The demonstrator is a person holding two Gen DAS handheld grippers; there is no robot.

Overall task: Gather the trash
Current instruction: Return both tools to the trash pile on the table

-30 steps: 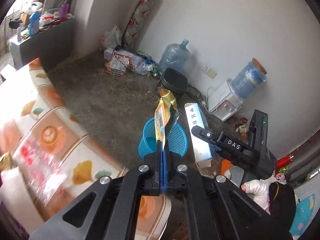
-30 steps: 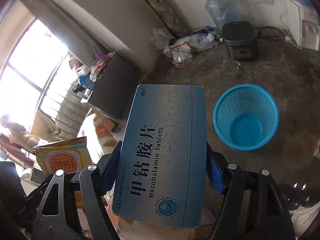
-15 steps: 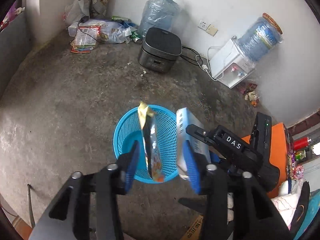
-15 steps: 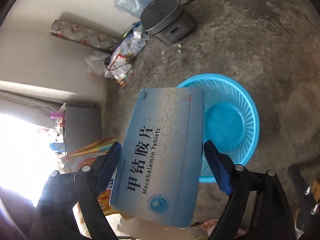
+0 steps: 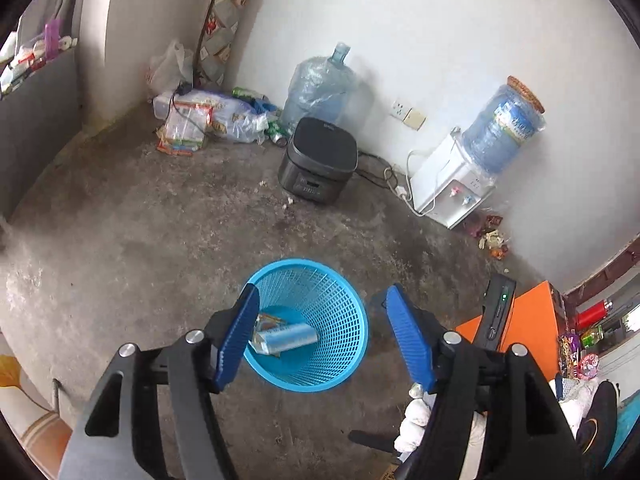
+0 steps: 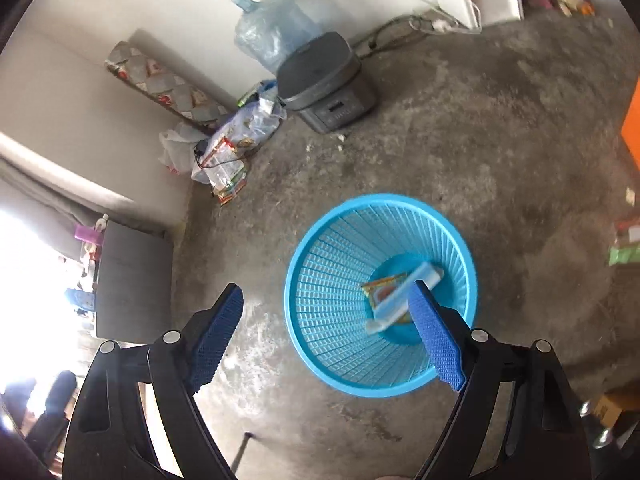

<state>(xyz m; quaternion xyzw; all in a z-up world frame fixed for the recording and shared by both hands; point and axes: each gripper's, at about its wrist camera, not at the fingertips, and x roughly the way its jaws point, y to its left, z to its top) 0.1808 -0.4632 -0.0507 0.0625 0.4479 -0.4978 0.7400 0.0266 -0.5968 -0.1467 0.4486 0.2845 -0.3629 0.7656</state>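
A blue mesh waste basket [image 5: 340, 312] stands on the concrete floor; it also shows in the right wrist view [image 6: 320, 320]. Inside lie a light blue tablet box [image 5: 286, 338] and a yellow snack wrapper [image 5: 269, 322]; the right wrist view shows the box [image 6: 404, 294] on top of the wrapper [image 6: 382, 288]. My left gripper [image 5: 322, 338] is open and empty above the basket. My right gripper [image 6: 328, 332] is open and empty above the basket's rim.
A dark rice cooker [image 5: 318, 160] sits by the wall with a water jug [image 5: 320, 84] behind it. A white water dispenser [image 5: 452, 184] stands to the right. Bags and packets [image 5: 200, 120] lie in the corner. An orange box [image 5: 524, 320] is at the right.
Both grippers opened wide. The wrapper dropped from the left gripper and the tablet box from the right, and both now lie in the basket.
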